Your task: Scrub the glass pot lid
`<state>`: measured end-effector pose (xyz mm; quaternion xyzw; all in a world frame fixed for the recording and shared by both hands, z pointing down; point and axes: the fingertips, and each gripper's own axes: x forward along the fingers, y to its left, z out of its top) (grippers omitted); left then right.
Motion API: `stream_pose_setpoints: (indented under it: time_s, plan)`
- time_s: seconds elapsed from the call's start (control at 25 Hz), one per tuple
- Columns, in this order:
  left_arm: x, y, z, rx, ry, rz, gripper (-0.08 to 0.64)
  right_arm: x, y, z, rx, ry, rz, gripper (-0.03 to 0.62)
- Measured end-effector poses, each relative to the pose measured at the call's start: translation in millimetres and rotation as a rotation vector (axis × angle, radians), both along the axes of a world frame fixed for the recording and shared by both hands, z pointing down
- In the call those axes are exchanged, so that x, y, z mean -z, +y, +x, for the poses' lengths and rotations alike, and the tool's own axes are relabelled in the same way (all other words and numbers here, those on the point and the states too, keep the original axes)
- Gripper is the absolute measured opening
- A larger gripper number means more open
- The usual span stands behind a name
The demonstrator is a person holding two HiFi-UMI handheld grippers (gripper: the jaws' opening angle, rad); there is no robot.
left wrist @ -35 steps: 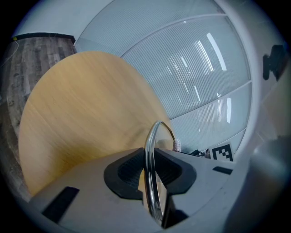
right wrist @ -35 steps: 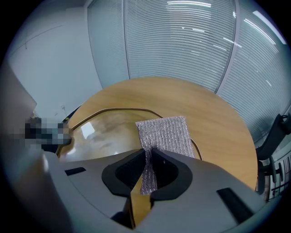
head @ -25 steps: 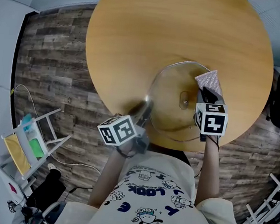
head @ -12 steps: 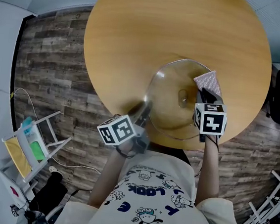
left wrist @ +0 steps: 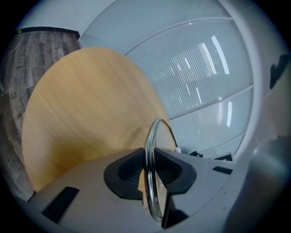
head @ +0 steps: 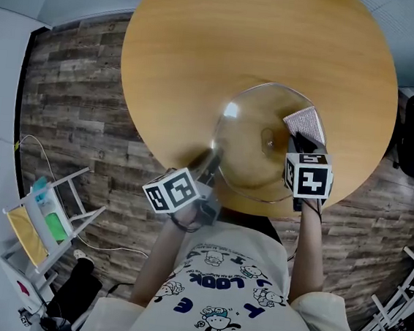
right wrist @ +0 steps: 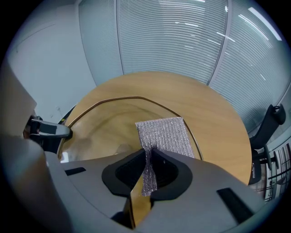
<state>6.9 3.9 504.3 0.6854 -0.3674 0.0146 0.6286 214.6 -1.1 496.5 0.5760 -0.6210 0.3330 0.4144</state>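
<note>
At the near tabletop edge: glass pot lid [head: 245, 169] sits over the round wooden tabletop [head: 204, 51], its near side hanging past the edge toward me. I can't tell if the far side touches the wood.
Left gripper [head: 213, 160]: fingers clamped on the lid's metal rim [left wrist: 152, 136], one pad on each face of the glass (left gripper view shows the rim edge-on between them).
Why left holds there: it's the fixture. Gripping the rim leaves the whole glass face free and stops the lid skating when I push on it.
Right gripper [head: 298, 141]: fingers pinched tight on a fold of silver mesh scrub cloth [head: 307, 122], with the free end fanning out ahead of the tips.
Cloth position: against the glass on the lid's right side, just inside the rim and right of the knob [head: 268, 140].
Why the short pinch: it leaves a broad flat patch of mesh to bear on the glass while my fingers stay off it.
Step, my read: mid scrub on the right part of the face.
Progress: no suds or grime visible, so I can't call how much is done.
Next move needs: sweep the cloth toward the knob and left half under steady pressure, left side bracing against it.
Risk: too much push could lever the rim out of the left pads, and the overhanging side has only floor below it.
</note>
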Motion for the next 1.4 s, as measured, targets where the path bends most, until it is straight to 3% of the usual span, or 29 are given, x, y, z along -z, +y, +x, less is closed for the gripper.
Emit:
stream_pose_setpoints:
  time_s: [1.4]
  plan:
    - [1,4,4,0.006,0.037,-0.009,0.075,-5,45,-22,-0.037,-0.053,-0.088,0.058]
